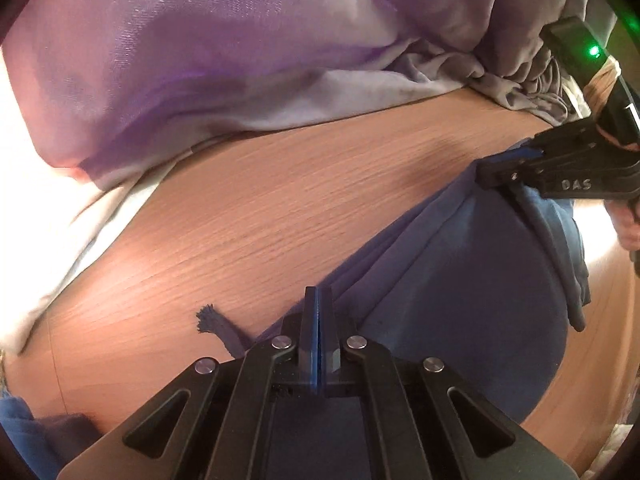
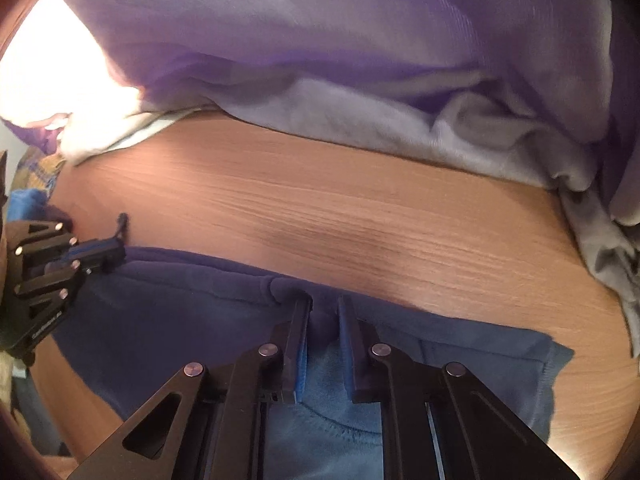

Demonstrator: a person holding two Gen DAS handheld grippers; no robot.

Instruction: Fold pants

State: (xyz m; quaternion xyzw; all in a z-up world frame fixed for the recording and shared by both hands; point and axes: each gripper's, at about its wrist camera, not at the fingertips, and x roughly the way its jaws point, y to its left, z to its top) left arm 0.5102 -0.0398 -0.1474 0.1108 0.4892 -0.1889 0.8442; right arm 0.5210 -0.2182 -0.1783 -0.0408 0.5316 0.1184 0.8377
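Observation:
The blue pants point(image 1: 460, 304) lie on a wooden table point(image 1: 280, 200). In the left wrist view my left gripper point(image 1: 319, 292) is shut, its fingers pressed together at the pants' edge; whether cloth is pinched between them is hidden. A frayed drawstring end point(image 1: 206, 318) lies just left of it. My right gripper point(image 1: 504, 166) shows at the right, over the pants' far edge. In the right wrist view the right gripper point(image 2: 325, 300) stands open by a narrow gap, with a fold of the pants point(image 2: 200, 312) between its fingers. The left gripper point(image 2: 108, 250) shows at the left.
A purple and grey cloth pile point(image 1: 200, 60) lies along the table's far side and also shows in the right wrist view point(image 2: 360, 80). White cloth point(image 1: 60, 248) lies at the left. A hand point(image 1: 630, 224) holds the right gripper.

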